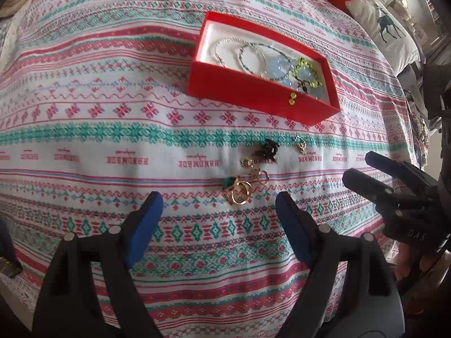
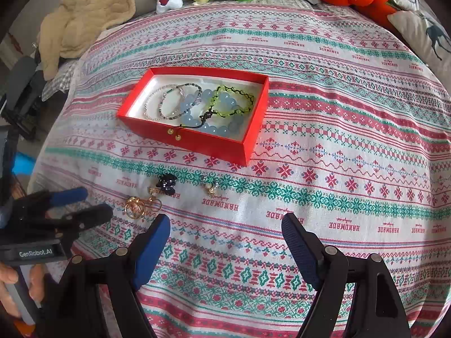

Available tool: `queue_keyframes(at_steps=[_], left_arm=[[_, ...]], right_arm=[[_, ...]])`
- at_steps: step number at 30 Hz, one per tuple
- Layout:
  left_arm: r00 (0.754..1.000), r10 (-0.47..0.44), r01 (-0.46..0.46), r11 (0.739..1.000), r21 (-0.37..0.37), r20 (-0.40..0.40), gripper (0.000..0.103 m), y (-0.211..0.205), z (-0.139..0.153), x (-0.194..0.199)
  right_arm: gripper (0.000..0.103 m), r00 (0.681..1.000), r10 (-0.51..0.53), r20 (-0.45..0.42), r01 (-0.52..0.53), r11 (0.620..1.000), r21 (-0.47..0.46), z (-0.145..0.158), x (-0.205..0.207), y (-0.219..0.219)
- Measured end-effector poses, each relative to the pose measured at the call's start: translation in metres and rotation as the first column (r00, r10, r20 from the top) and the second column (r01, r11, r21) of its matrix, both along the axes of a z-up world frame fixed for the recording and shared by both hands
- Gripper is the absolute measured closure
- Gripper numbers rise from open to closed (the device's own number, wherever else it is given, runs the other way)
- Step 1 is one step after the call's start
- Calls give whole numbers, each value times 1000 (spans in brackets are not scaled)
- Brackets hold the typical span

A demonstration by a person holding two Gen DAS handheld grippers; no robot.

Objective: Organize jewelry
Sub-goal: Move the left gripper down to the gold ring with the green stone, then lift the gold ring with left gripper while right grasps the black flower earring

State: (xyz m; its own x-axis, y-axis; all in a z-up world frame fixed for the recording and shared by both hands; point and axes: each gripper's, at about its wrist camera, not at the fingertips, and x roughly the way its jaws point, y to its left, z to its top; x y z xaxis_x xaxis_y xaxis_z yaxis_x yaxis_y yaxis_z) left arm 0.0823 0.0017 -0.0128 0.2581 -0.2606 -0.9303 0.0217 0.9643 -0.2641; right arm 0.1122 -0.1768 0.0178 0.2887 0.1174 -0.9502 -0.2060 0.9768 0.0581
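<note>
The bracelets already lie in the red box, so the step in hand looks like gathering the small pieces left on the cloth in front of it. These are a cluster of gold rings, a black piece and a lone earring, all near one another and a little short of the box.

The left gripper hovers low over the cloth with its jaws wide apart, empty, the rings lying just beyond and between its blue pads. The next move likely calls for a slight advance and a careful pinch, since the rings are thin and flat against the fabric.

The right gripper hangs to the side, jaws likewise spread and holding nothing, above bare cloth.
</note>
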Motion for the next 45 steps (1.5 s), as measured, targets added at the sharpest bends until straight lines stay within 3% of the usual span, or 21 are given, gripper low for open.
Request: queue_keyframes(at_steps=[6, 13, 18, 22, 36, 45], left_arm=[[996, -87, 87, 996, -7, -17, 29, -19, -12, 1], [980, -199, 201, 978, 62, -25, 47, -38, -27, 3], [973, -229, 227, 967, 111, 1, 57, -42, -32, 6], [971, -241, 238, 963, 131, 8, 72, -44, -32, 7], [992, -120, 116, 985, 125, 24, 72, -12, -21, 5], [997, -49, 40, 987, 155, 52, 72, 8, -15, 4]], right_arm=[[20, 1000, -9, -19, 8, 1000, -2, -5, 2, -1], [20, 999, -8, -33, 8, 1000, -2, -8, 3, -1], [20, 999, -12, -47, 12, 1000, 1, -12, 4, -1], [20, 998, -8, -55, 8, 1000, 4, -14, 6, 1], [20, 996, -17, -83, 18, 1000, 19, -25, 12, 15], [21, 996, -56, -75, 64, 993, 102, -31, 21, 30]])
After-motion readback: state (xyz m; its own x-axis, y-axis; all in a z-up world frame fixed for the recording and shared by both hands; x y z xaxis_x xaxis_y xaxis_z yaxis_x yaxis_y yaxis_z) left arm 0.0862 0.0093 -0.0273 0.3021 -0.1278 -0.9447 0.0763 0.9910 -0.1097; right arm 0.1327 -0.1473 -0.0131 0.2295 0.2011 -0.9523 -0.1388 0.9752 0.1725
